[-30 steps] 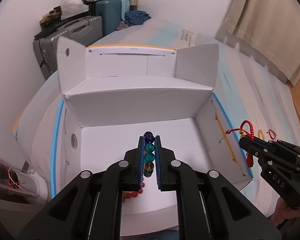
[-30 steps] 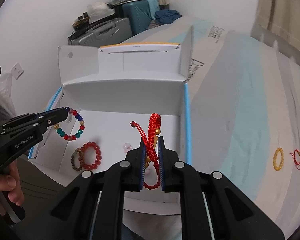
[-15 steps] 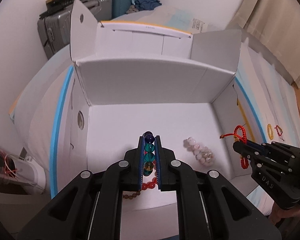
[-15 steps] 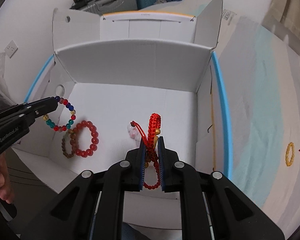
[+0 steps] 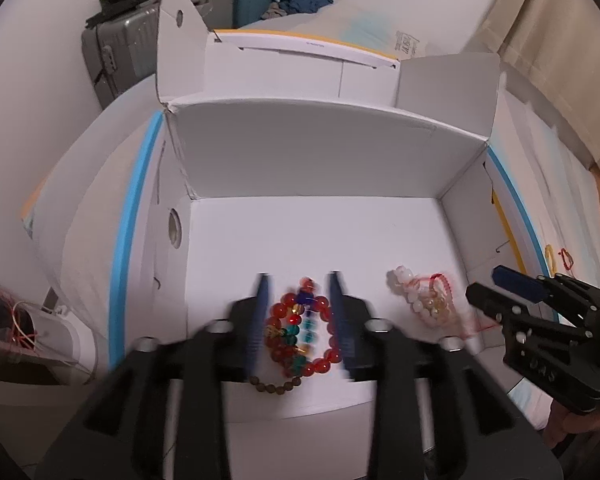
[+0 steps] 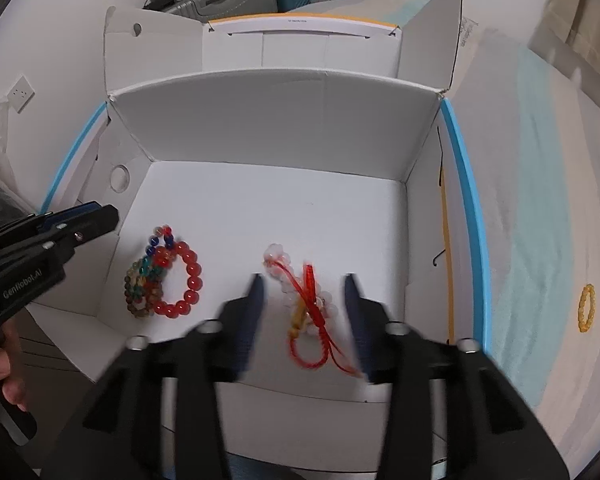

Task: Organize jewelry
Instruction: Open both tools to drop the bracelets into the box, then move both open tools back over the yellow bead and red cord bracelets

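While both tools gape, a yellow bracelet (image 6: 586,307) (clear in right view only) outside the box (image 6: 276,128).

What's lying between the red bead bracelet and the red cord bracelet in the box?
Only bare white box floor between the red bead bracelet and the red cord bracelet, seen in the right wrist view.

Both grippers hang over the white box (image 6: 284,128) with fingers spread wide and nothing between them — the left gripper (image 5: 300,312) above the box's near-left floor, the right gripper (image 6: 304,304) above its near-right floor. A bare hand (image 6: 0,364) grips the left handle outside the box's left wall.
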Demonstrator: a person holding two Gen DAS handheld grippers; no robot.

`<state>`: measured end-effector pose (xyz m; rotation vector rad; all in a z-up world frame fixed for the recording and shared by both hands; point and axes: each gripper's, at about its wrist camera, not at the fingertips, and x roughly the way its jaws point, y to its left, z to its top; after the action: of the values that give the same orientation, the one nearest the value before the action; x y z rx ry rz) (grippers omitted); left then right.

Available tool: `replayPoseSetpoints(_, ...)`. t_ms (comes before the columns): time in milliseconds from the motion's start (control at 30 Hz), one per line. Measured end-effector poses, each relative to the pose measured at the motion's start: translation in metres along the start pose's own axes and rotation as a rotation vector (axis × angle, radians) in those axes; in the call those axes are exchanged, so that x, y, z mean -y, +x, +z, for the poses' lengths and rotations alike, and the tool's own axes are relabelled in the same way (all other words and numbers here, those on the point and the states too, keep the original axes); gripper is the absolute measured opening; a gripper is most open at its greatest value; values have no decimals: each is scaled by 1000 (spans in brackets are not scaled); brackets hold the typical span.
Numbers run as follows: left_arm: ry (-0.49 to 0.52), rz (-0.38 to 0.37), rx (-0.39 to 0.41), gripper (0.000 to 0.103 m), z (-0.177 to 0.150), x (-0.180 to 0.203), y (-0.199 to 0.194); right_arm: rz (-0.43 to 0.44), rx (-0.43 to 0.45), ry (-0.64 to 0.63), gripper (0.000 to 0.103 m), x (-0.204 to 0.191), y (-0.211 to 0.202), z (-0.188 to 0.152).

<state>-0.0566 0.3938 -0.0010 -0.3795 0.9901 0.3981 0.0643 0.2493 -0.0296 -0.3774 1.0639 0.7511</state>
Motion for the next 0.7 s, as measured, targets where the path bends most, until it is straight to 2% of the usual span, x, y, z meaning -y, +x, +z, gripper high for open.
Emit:
replayPoseSetpoints(67,-5,8,9,47,0,-1,-2,7,6,3,53,-1,-3,1)
replayPoseSetpoints(100,-7,13,13,54,0,-1,-3,9,10,4,61,-1,-5,1)
replayPoseSetpoints(267,-8,27,38,69,2,1,-10,26,52,10,78,1,-21,3)
replayPoseSetpoints(367,2,31,51,77,4,6,-14,29,78,13,81,5,-31,4)
replayPoseSetpoints(500,18,32,71,83,5,16,-19,24,112,18,93,13,-43,5)
replayPoseSetpoints(700,45,28,86,97,6,32,-23,14,139,32,95,29,-58,2)
